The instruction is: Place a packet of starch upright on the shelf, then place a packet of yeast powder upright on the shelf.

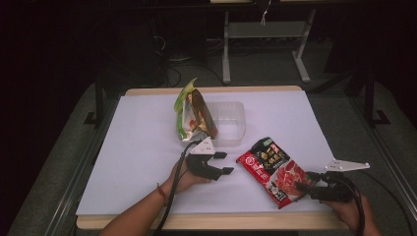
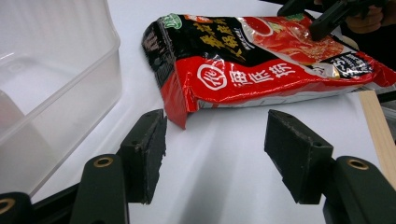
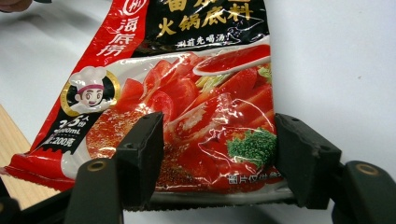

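A red and black hotpot soup base packet (image 1: pixel 269 167) lies flat on the white tabletop at the front right. My right gripper (image 1: pixel 304 181) reaches in from the right, and its jaws stand apart on either side of the packet's near end (image 3: pixel 187 70) without squeezing it. In the right gripper view the gap between the fingertips (image 3: pixel 219 149) sits over the printed tomatoes. My left gripper (image 1: pixel 226 162) is open just left of the packet. Nothing is between its jaws (image 2: pixel 215 154), and the packet's corner (image 2: pixel 180 116) lies a little ahead of them.
A clear plastic container (image 1: pixel 236 132) stands at the table's middle back, with a green and brown bag (image 1: pixel 194 113) propped upright against its left wall. Its wall (image 2: pixel 56 79) is close on the left gripper's left. The wooden table edge (image 1: pixel 206 221) runs along the front.
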### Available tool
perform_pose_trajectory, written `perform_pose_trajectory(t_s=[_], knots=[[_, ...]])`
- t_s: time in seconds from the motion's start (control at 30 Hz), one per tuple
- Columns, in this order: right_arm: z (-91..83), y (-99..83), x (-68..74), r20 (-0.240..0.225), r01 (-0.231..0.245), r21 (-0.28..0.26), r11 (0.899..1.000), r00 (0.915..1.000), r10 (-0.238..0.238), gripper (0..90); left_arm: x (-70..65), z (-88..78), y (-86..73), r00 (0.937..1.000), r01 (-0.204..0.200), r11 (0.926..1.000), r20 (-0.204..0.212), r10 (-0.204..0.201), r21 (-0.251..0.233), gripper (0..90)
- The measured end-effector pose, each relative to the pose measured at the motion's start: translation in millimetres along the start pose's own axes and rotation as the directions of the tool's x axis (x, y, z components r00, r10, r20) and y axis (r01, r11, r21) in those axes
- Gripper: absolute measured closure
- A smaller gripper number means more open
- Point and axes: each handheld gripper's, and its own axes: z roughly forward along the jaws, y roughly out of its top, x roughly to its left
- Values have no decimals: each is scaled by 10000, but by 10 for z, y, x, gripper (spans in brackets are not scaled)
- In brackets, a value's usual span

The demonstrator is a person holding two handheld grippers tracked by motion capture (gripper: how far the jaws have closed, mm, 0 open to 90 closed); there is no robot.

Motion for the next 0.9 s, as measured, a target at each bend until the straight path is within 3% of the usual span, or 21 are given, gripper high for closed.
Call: perform_pose_trajectory(t_s=[0.23,0.43,0.63,0.8,0.9], knots=[[45,9,47,-321,-107,178,9998,9994,113,366,21,16,-20,9994,270,9996,232,-272,84,378],[101,29,130,-596,65,279,9996,9982,-48,372,66,63,-50,9908,1160,9930,676,-1173,228,356],[138,43,187,-744,223,338,9992,9970,-197,374,92,104,-66,9825,1840,9819,224,-1851,450,274],[160,36,223,-892,249,315,9992,9958,-220,376,70,167,-30,9795,1985,9786,240,-2001,544,235],[171,35,228,-995,234,327,9992,9948,-201,377,67,246,-21,9740,2254,9727,120,-2264,545,235]])
